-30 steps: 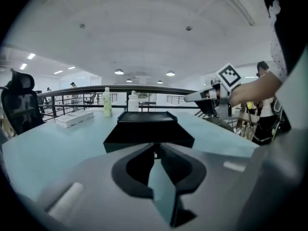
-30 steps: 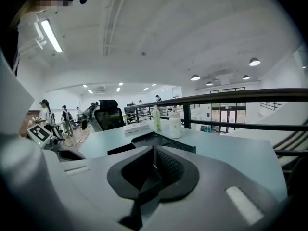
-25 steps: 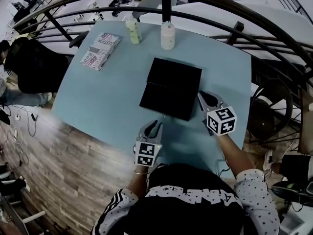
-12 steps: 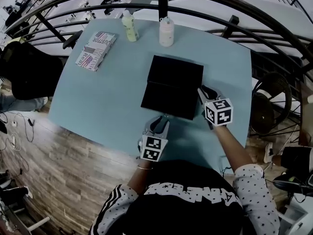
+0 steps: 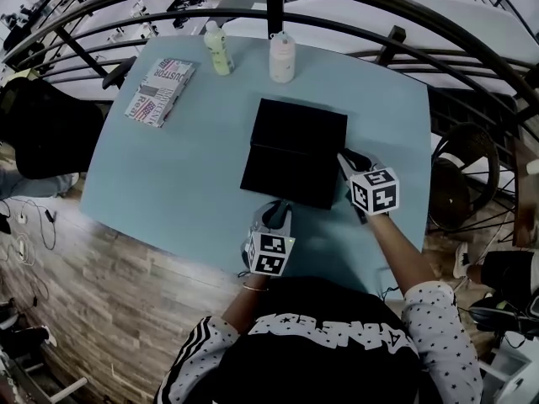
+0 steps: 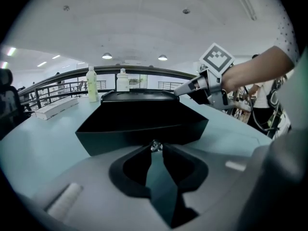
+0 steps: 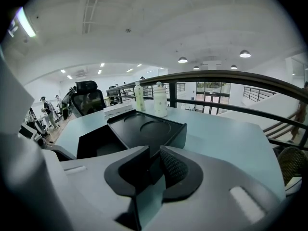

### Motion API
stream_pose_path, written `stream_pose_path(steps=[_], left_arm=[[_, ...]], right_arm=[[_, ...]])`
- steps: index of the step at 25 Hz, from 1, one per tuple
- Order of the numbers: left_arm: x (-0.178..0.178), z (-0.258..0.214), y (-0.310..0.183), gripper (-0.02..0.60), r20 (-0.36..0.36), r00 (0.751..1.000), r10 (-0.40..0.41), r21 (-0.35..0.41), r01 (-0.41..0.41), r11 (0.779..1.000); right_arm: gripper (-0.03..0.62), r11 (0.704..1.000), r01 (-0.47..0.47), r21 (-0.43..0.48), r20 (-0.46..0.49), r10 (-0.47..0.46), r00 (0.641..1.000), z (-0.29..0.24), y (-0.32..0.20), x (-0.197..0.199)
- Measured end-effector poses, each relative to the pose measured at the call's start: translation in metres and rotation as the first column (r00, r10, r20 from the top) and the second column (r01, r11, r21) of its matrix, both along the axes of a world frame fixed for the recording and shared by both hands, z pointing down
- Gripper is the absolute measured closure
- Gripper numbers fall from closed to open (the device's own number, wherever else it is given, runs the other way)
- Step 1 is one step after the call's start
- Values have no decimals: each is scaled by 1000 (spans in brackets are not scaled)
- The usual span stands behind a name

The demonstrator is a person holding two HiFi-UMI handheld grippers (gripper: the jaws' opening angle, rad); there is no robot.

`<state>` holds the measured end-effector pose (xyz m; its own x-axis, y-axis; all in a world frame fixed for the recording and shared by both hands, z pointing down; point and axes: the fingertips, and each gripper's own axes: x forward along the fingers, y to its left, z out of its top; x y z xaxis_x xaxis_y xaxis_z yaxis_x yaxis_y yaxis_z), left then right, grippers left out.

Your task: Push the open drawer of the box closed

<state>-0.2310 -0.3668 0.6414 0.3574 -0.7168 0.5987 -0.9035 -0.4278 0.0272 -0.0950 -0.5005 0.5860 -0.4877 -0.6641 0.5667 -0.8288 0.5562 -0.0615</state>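
Note:
A black box [image 5: 300, 123] lies on the light blue table [image 5: 173, 175], and its drawer [image 5: 282, 175] stands pulled out toward me. My left gripper [image 5: 276, 210] is at the drawer's front. In the left gripper view the drawer front [image 6: 142, 126] fills the middle, and the left gripper [image 6: 155, 148] is shut with its tips against a small metal knob [image 6: 155, 144]. My right gripper [image 5: 344, 161] rests by the box's right near corner, and it is shut. In the right gripper view the right gripper [image 7: 155, 166] points past the box [image 7: 151, 129] and the open drawer [image 7: 98, 143].
Two bottles [image 5: 217, 47] [image 5: 282, 57] stand at the table's far edge. A printed packet [image 5: 160, 91] lies at the far left. A dark curved railing [image 5: 379, 23] runs behind the table. A black chair [image 5: 42, 124] stands on the left, over the wooden floor [image 5: 101, 293].
My left gripper has moved forward from the table's near edge up to the drawer front. The right gripper stays beside the box's right corner.

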Motion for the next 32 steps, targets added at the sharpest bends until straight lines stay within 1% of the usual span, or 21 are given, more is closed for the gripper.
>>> stream_pose_path(steps=[5,10,16,32], left_arm=[[1,0,0,581,-19,1000,5,-2,-5,1000],[2,-11,-2,581,-48,999,2,27,-1,1000],[4,-14,-2,581,-61,998,8,16,-7,1000],[7,-12,-13,581,-51,998,35,11,-34,999]], right_arm=[[539,1000,1,4,-4,0,1000,0,0,1],[542,1000,4,4,-4,-4,1000,0,1,0],[542,1000,3,2,-3,-3,1000,1,2,1],[542,1000,5,8,5,-5,1000,2,1,1]])
